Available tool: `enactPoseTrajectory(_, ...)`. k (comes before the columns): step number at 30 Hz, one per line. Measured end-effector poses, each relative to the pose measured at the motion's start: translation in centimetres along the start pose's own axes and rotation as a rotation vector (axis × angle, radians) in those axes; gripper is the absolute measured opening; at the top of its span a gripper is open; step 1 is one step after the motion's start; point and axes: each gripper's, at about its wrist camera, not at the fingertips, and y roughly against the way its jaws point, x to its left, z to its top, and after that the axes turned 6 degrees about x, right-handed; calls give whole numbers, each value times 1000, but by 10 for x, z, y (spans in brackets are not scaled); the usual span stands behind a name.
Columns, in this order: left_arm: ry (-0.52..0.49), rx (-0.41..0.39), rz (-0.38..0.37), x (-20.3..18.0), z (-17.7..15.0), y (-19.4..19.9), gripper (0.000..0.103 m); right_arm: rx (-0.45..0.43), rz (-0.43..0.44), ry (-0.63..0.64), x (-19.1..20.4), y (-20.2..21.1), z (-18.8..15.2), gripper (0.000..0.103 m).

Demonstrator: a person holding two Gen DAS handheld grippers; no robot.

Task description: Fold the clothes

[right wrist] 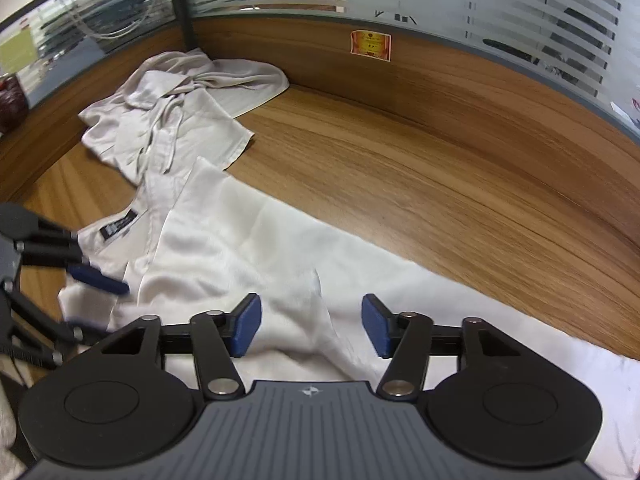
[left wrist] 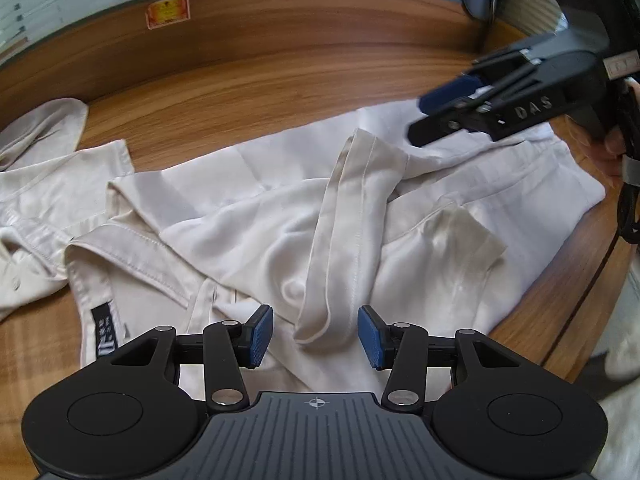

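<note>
A white shirt (left wrist: pixel 260 216) lies spread and rumpled on the wooden desk, collar with a black label (left wrist: pixel 105 330) at the left. A sleeve (left wrist: pixel 344 240) is folded across its body. My left gripper (left wrist: pixel 316 334) is open just above the sleeve's cuff end, holding nothing. My right gripper (right wrist: pixel 312 326) is open over the shirt's body (right wrist: pixel 240 248). It also shows in the left wrist view (left wrist: pixel 444 114) above the shirt's far right part. The left gripper shows in the right wrist view (right wrist: pixel 96 300) near the collar label (right wrist: pixel 119 227).
A second pale garment (right wrist: pixel 176 108) lies crumpled at the desk's back corner, also in the left wrist view (left wrist: pixel 36 184). A wooden partition (right wrist: pixel 460 92) with frosted glass bounds the desk (left wrist: pixel 280 92). Cables (left wrist: pixel 628 208) hang at the right edge.
</note>
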Motion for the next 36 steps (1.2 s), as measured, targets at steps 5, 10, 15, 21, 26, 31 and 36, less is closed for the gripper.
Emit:
enactPoseTrajectory(5, -26, 45, -57, 7, 4, -17, 50, 34, 9, -46, 0, -34, 12, 64)
enactPoseTrajectory(10, -73, 46, -75, 11, 11, -20, 24, 65, 45, -56, 1, -47, 12, 45)
enactPoseTrajectory(15, -103, -10, -84, 14, 20, -5, 13, 54, 60, -46, 2, -29, -3, 17)
enactPoseTrajectory(21, -266, -37, -80, 10, 27, 13, 13, 33, 120, 8, 6, -2, -38, 21)
enactPoseTrajectory(26, -414, -15, -67, 3, 23, 9, 13, 79, 65, 51, 10, 0, -53, 30)
enactPoseTrajectory(31, -425, -15, -55, 3, 21, 7, 13, 36, 43, 4, 0, -3, -26, 42)
enactPoseTrajectory(36, -390, -13, -56, 5, 20, 8, 13, 66, 93, -71, -13, -29, 9, 51)
